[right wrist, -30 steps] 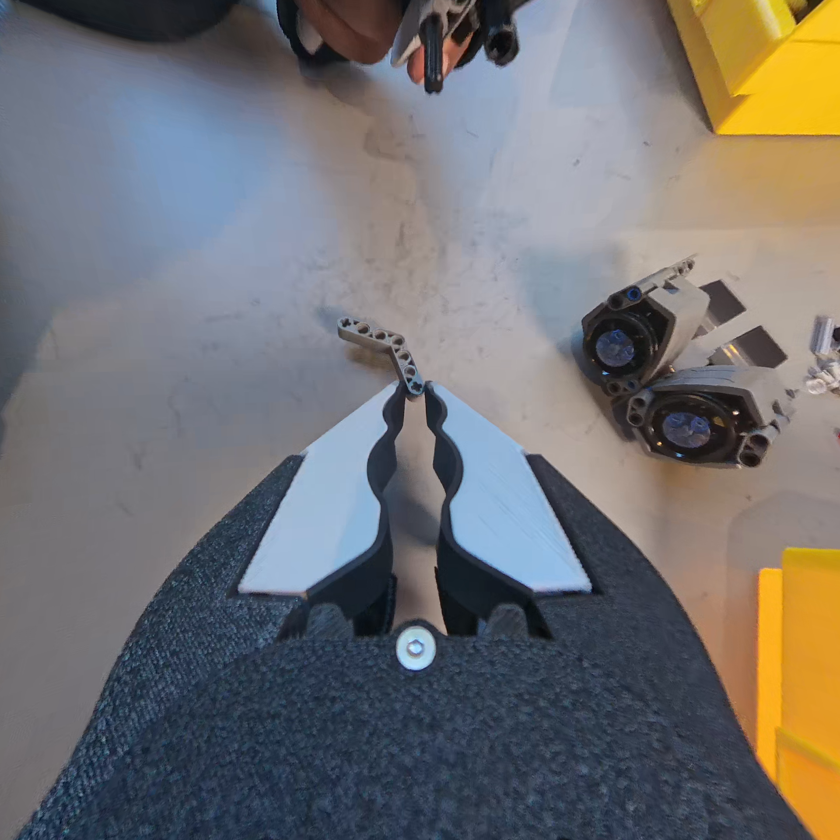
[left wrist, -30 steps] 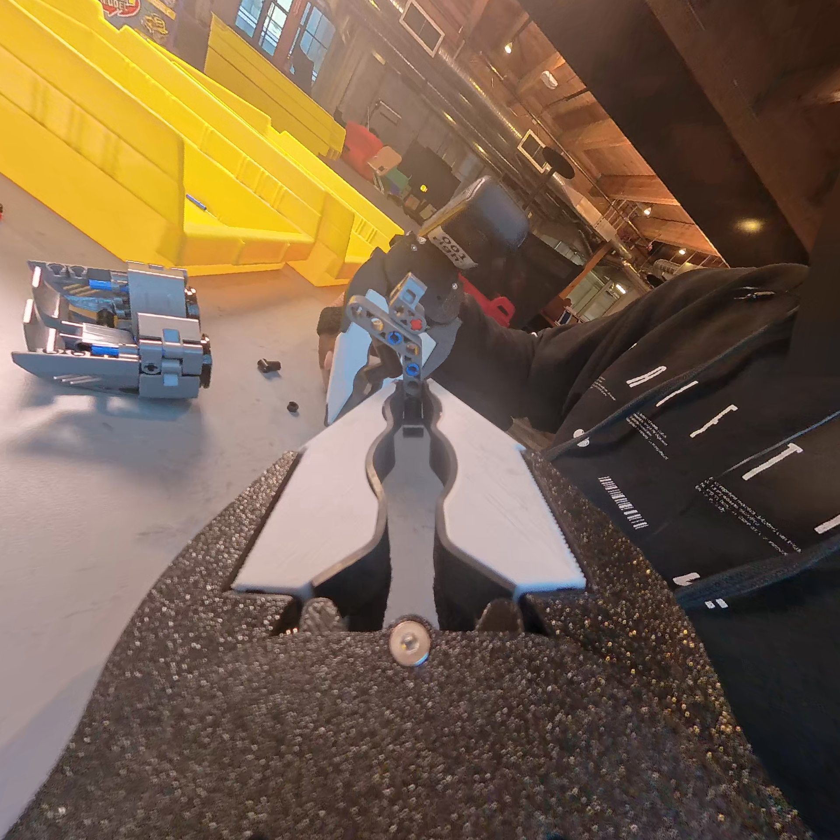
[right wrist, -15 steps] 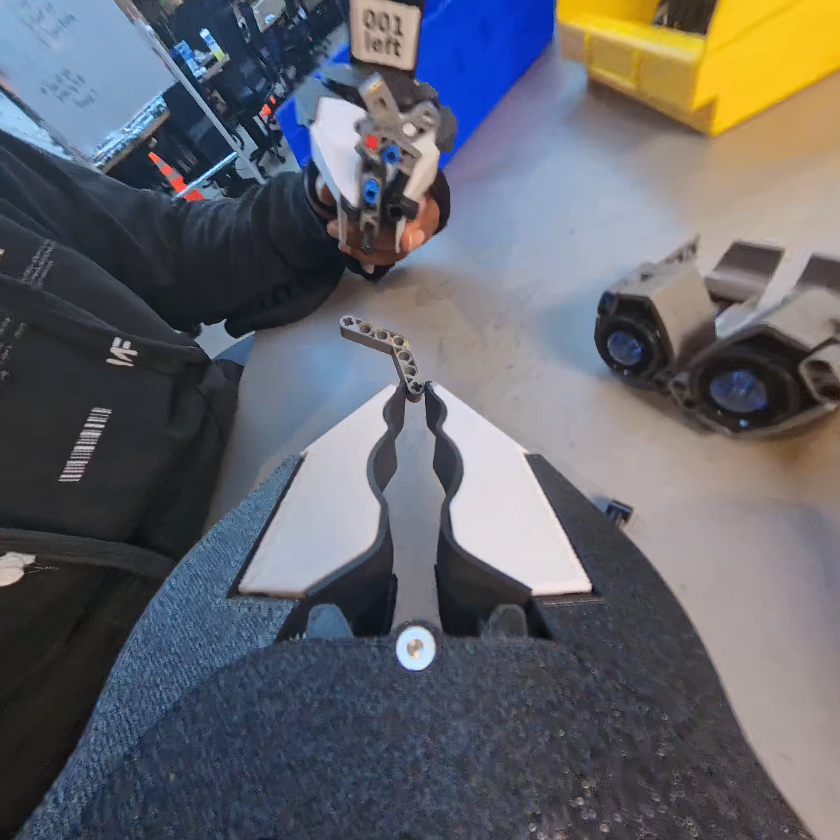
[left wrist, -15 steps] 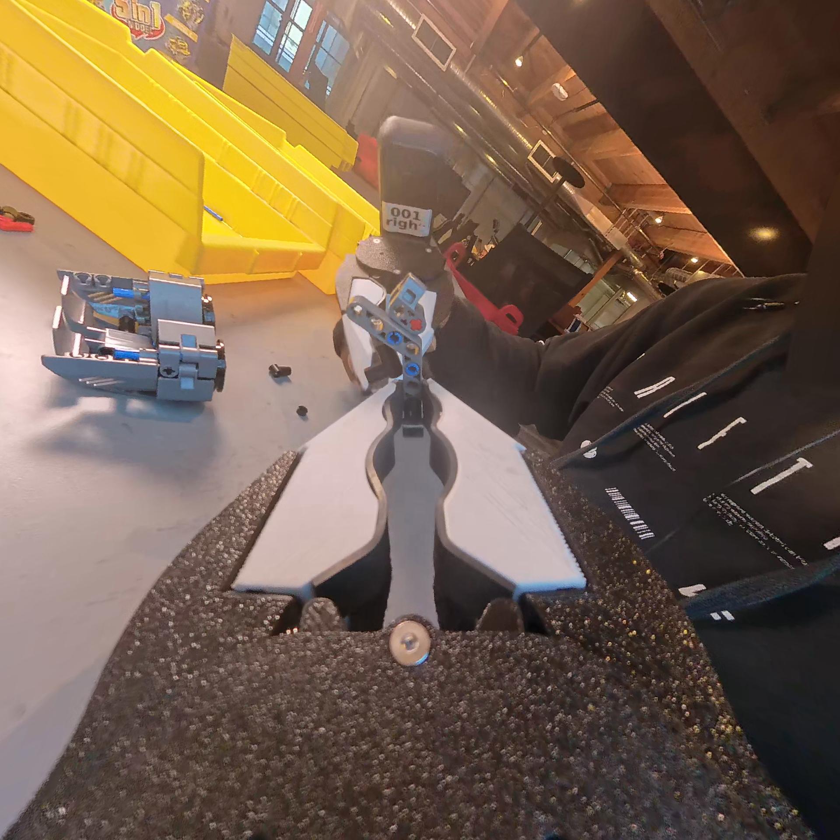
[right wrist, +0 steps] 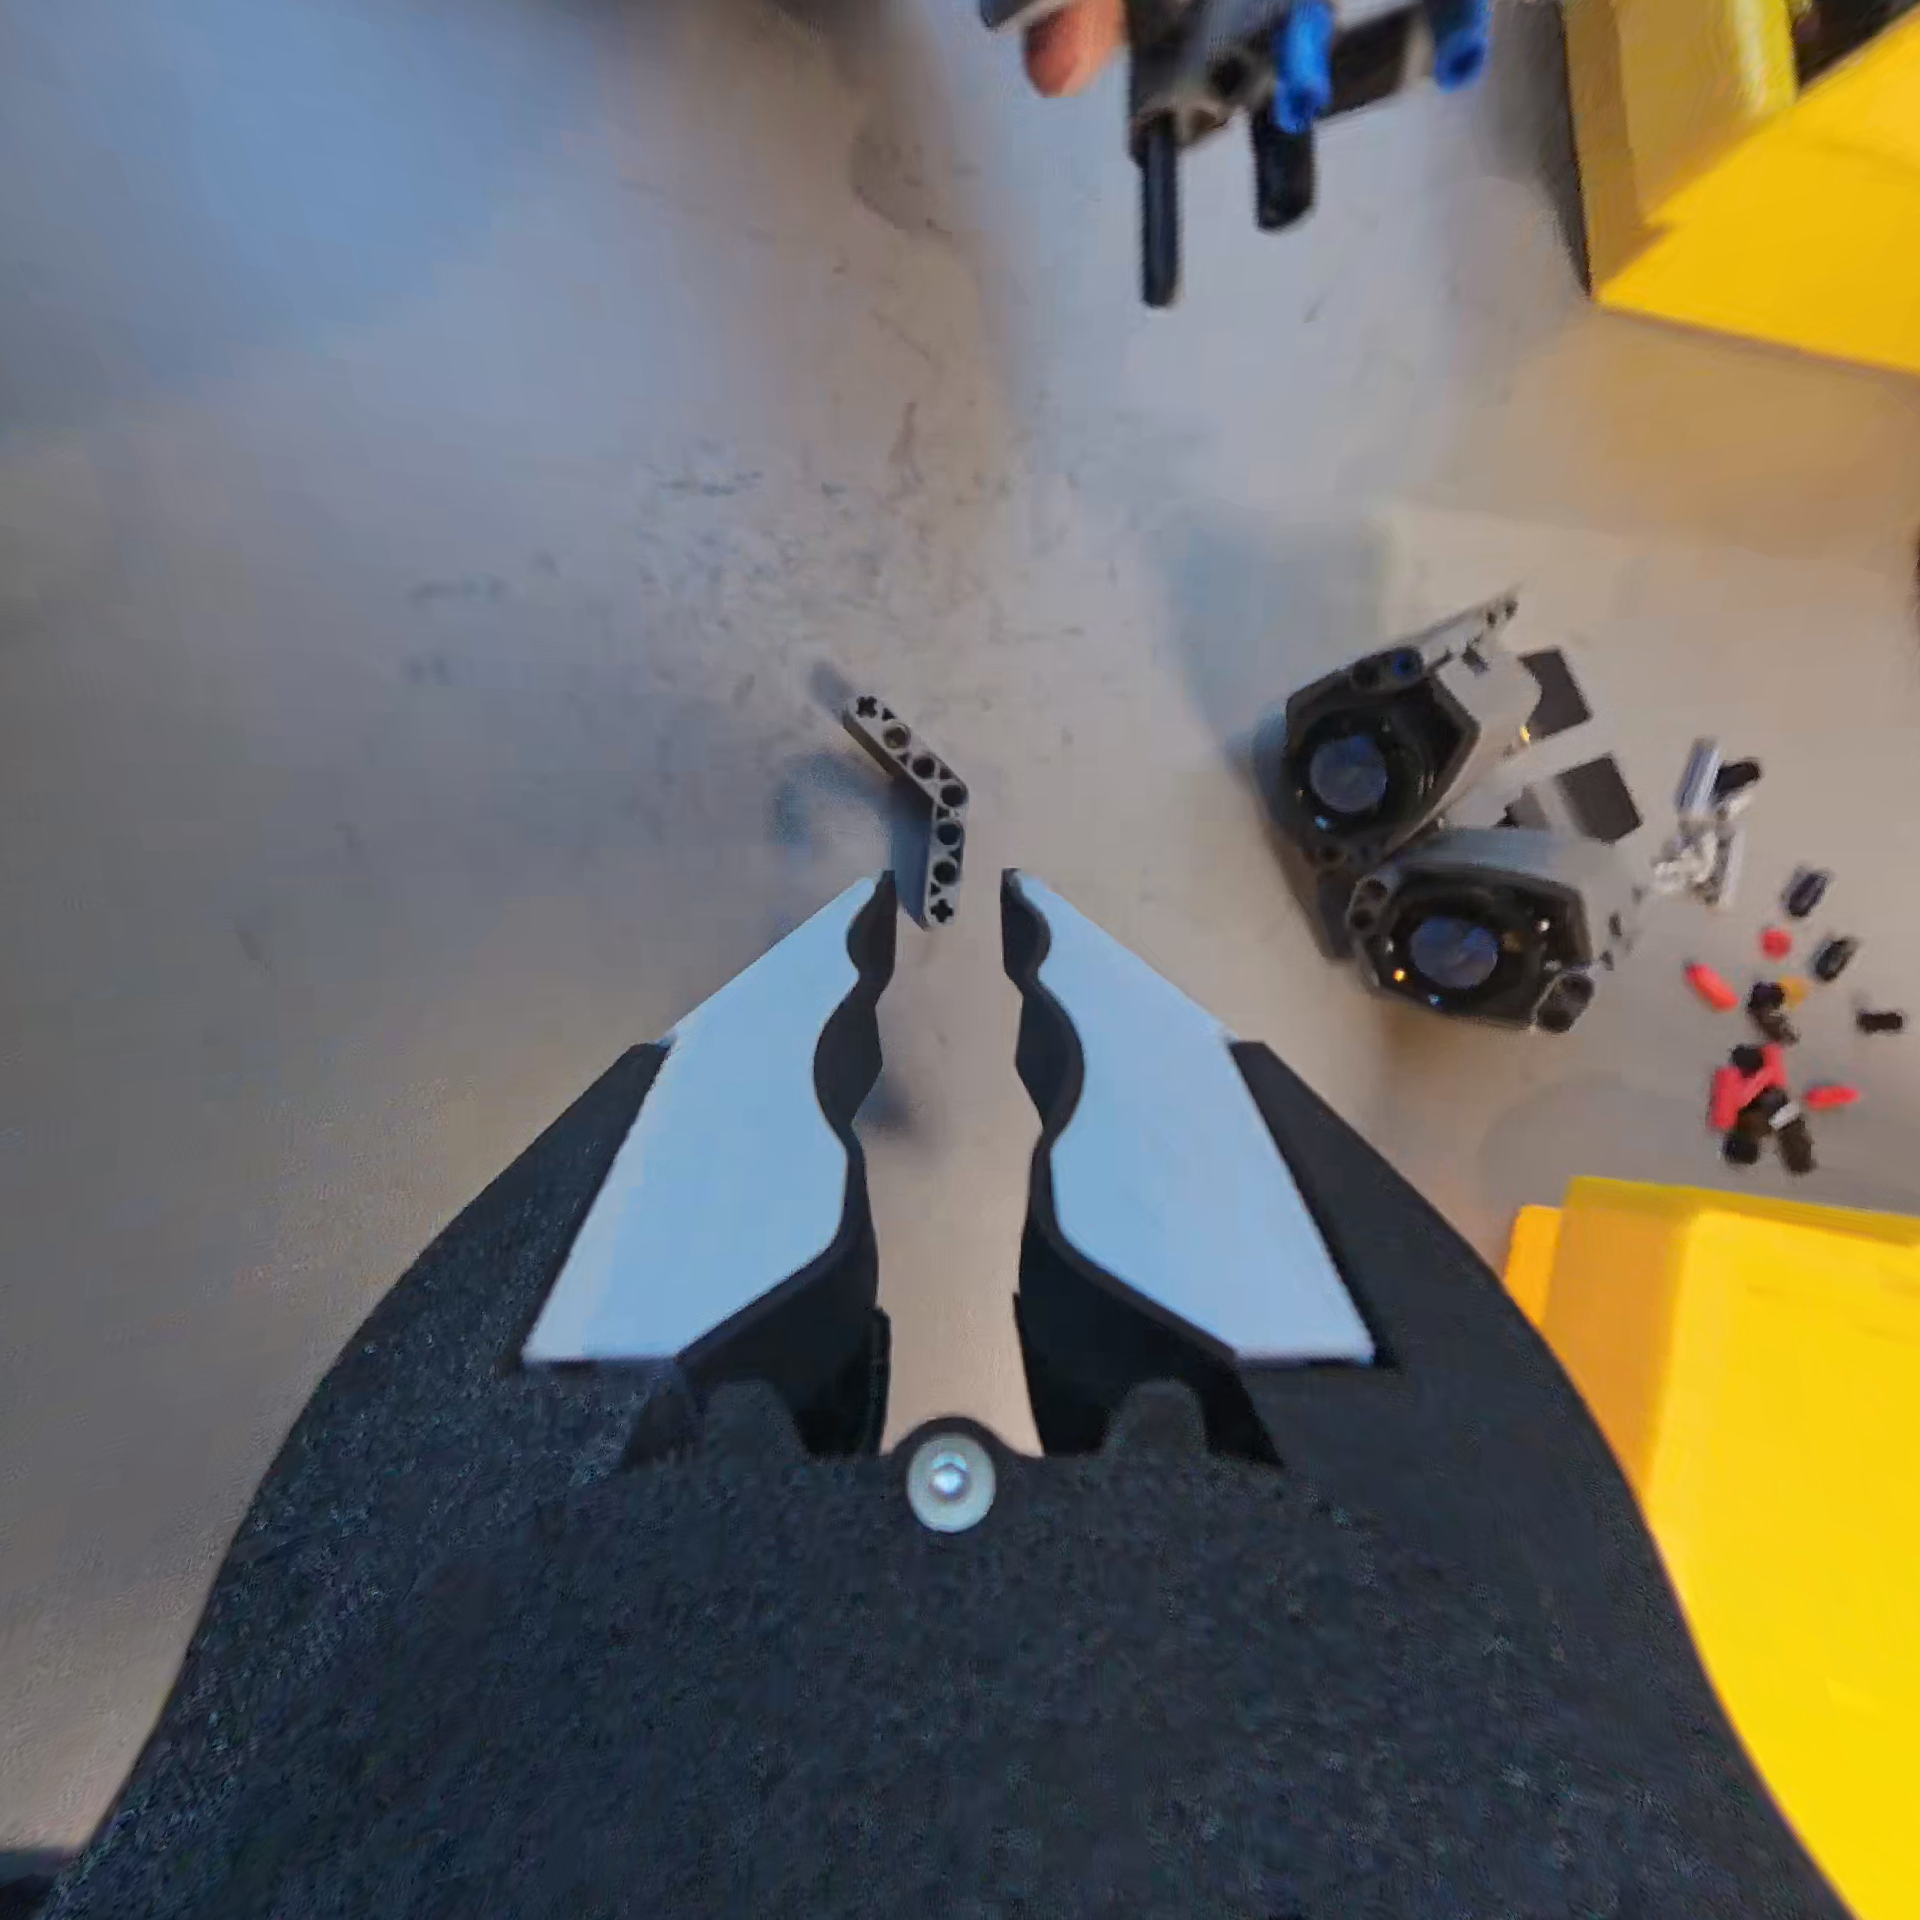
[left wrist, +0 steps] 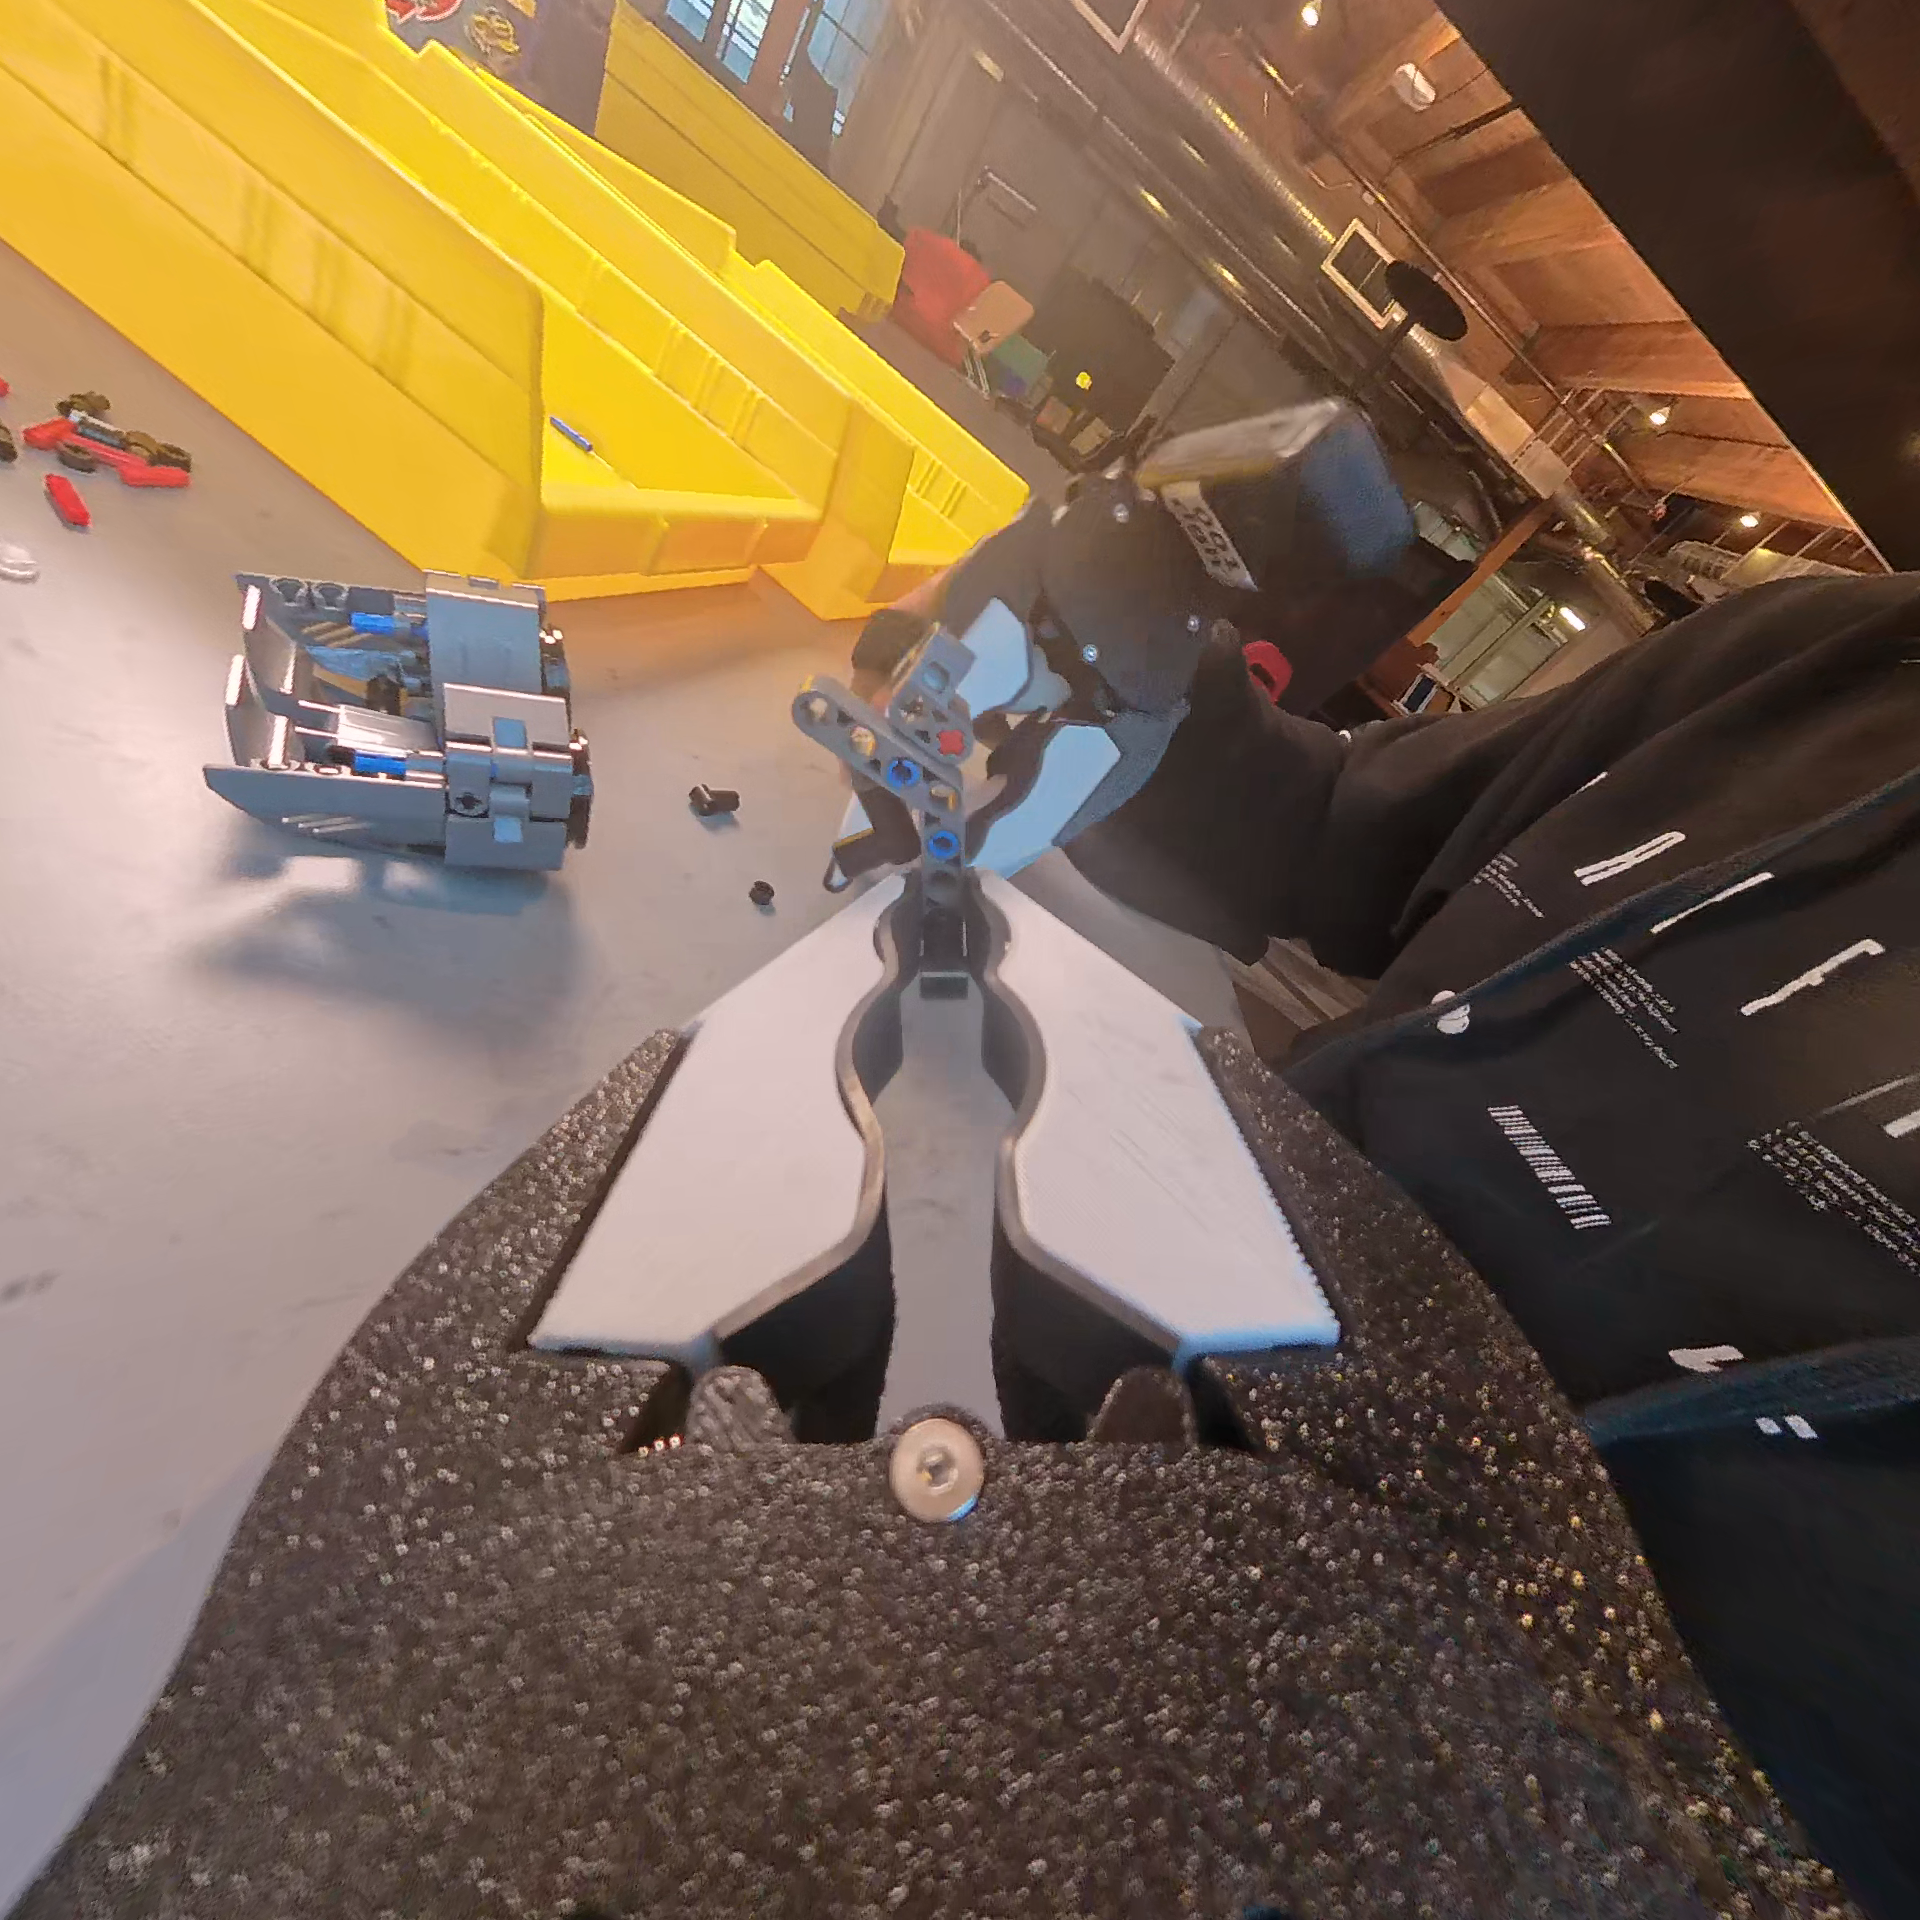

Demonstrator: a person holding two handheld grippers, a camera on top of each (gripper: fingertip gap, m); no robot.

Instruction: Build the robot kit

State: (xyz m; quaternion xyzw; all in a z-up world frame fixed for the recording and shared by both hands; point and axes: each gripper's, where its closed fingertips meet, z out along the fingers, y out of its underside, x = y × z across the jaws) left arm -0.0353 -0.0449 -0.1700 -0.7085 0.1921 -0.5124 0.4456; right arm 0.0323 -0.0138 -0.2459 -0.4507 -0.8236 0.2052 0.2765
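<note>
Grey building-toy pieces lie about a pale grey table (right wrist: 520, 520), and the big grey model (left wrist: 416, 727) of two joined pods serves as the landmark.

The left gripper (left wrist: 943, 883) has its fingers pressed together on the lower end of a small beam assembly (left wrist: 914, 748), a cluster of grey holed beams with blue, red and tan pins. It is pinched at the bottom, probably so that the holed upper part stands clear of the fingers and stays open to another piece. It hangs above the table, to the right of the model in the left wrist view.

The right gripper (right wrist: 945, 883) has its fingers apart with nothing clamped between them. A bent grey beam (right wrist: 920, 821) sits just ahead of the tips, close to the left finger and to the left of the model (right wrist: 1434, 862) in the right wrist view. The picture is blurred, so I cannot tell whether the beam rests on the table or is loose above it; its shadow lies slightly aside, which hints at the latter.

Two small black pins (left wrist: 715, 800) lie on the table between the model and the held assembly. Red and black small parts (right wrist: 1766, 1081) are scattered just beyond the model, and yellow bins (left wrist: 416, 312) stand behind it, likely as storage for the parts.
</note>
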